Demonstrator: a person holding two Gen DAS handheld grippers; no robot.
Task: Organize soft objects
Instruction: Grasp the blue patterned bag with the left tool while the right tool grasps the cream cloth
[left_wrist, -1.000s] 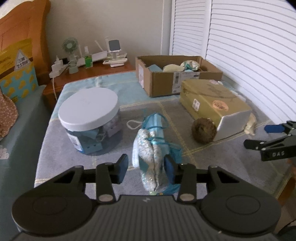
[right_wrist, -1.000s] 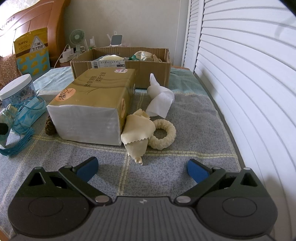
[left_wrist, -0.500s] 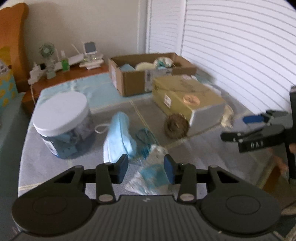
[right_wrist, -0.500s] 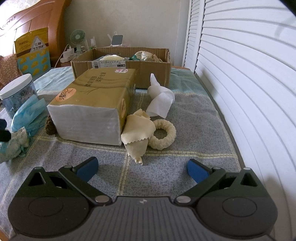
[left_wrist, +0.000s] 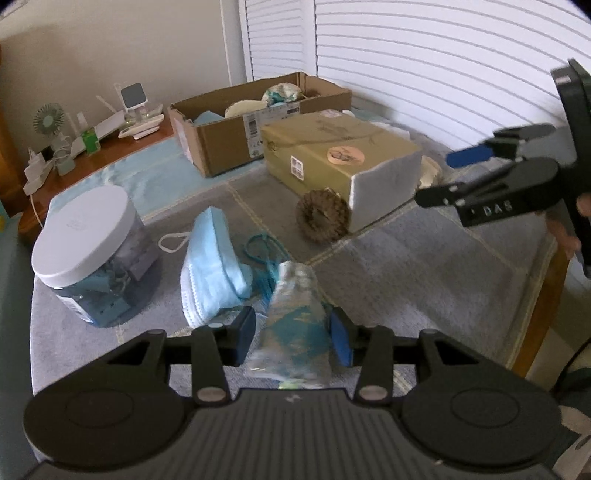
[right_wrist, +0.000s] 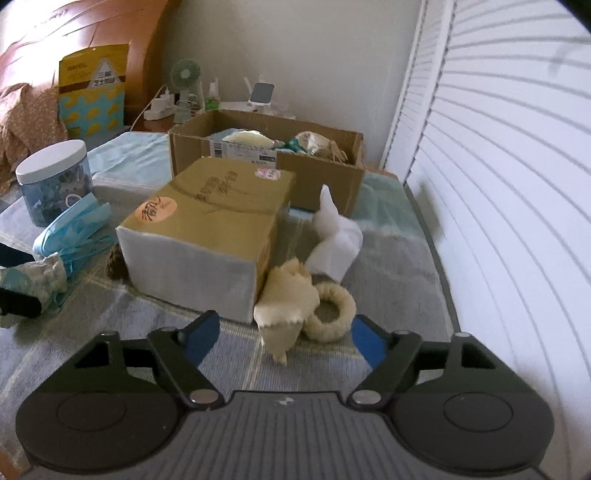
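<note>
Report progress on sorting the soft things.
Done: several soft items already lie in the cardboard box. In hand: left tongs grip a teal-patterned cloth. Left: blue mask, cream cloth, fluffy ring, white tissue; right tongs, closing, hold nothing.

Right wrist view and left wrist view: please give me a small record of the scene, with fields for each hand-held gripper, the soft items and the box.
left hand-held gripper: shut on teal-and-white cloth bundle
right hand-held gripper: open, jaws have just been closing, nothing pressed between them
ahead of right: cream cloth beside fluffy ring
also loose: blue face mask, white tissue, brown ball
cardboard box: already holds soft items
</note>
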